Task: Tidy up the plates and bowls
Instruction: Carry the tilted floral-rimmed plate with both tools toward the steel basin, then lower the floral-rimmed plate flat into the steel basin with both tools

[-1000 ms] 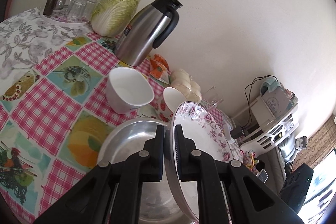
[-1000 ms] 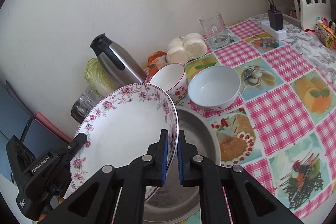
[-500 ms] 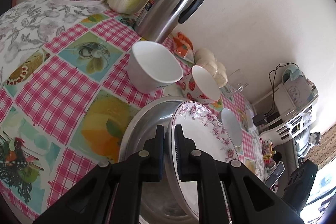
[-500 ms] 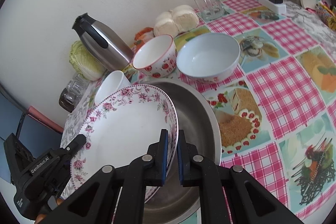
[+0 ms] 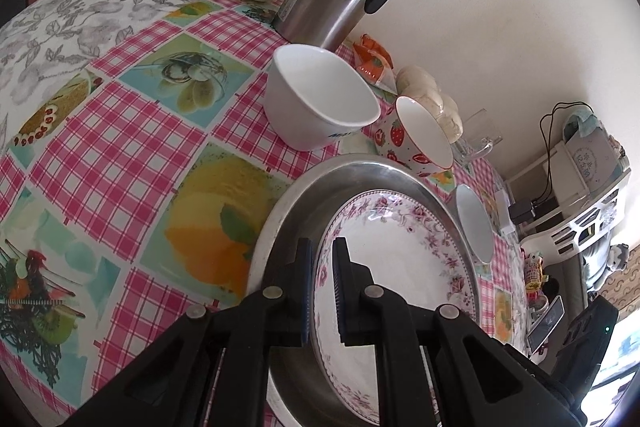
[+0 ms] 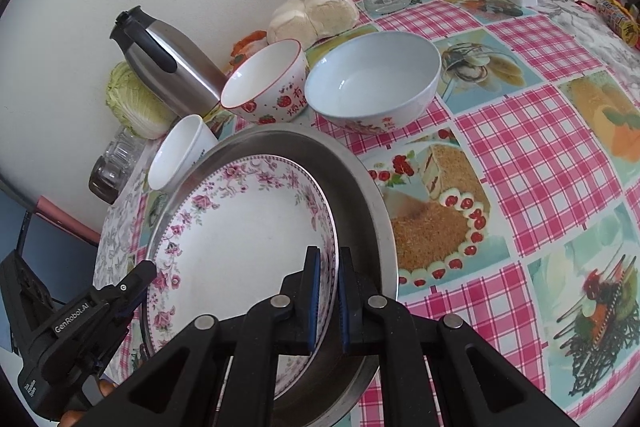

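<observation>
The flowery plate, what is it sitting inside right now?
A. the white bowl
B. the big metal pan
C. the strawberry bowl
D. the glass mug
B. The flowery plate lies within the rim of the big metal pan, with a hand-held gripper clamped on each side of its edge; the bowls and the mug stand apart on the tablecloth.

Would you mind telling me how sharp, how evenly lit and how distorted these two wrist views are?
Left wrist view: sharp in the middle, strong fisheye bending the tablecloth, black corners, blown-out brightness at lower right, soft glare on the steel basin. Right wrist view: even daylight, the floral plate crisp, the table edge curved, and a highlight streak on the thermos.
</observation>
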`<state>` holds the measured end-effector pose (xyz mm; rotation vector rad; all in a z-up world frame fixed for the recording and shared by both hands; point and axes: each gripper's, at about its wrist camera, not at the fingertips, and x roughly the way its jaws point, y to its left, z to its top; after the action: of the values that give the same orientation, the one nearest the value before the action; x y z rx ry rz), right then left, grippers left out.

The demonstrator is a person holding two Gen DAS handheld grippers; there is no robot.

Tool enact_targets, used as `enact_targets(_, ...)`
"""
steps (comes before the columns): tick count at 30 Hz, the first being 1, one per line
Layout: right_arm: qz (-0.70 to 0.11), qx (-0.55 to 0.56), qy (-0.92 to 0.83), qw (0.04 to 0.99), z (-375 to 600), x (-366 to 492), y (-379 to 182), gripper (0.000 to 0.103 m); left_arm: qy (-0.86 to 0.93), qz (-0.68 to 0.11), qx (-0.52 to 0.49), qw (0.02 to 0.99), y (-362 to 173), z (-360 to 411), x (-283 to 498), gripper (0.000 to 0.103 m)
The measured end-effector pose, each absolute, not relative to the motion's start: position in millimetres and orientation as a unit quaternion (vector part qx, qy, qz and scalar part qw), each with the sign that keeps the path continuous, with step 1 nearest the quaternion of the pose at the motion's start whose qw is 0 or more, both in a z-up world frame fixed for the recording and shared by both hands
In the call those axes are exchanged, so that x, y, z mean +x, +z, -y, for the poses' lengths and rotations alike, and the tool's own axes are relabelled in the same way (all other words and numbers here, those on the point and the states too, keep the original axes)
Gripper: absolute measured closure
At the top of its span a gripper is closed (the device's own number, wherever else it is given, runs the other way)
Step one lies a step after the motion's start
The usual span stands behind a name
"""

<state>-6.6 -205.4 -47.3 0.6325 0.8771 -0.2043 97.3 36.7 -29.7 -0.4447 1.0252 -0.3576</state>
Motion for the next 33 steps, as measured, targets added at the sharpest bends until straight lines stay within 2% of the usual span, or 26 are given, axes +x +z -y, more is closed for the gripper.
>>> enact_targets(17,-0.433,0.266,-0.085,0.857,197,-4,-48,0.095,-0.121,-0.523,-0.21,0.817,-29,-41,91,0.094)
enact_targets(33,-0.447,0.26,-0.069,0.853,192,1,-52,0.094,-0.096,-0.517,-0.198,0.827,-25,-42,88,0.094)
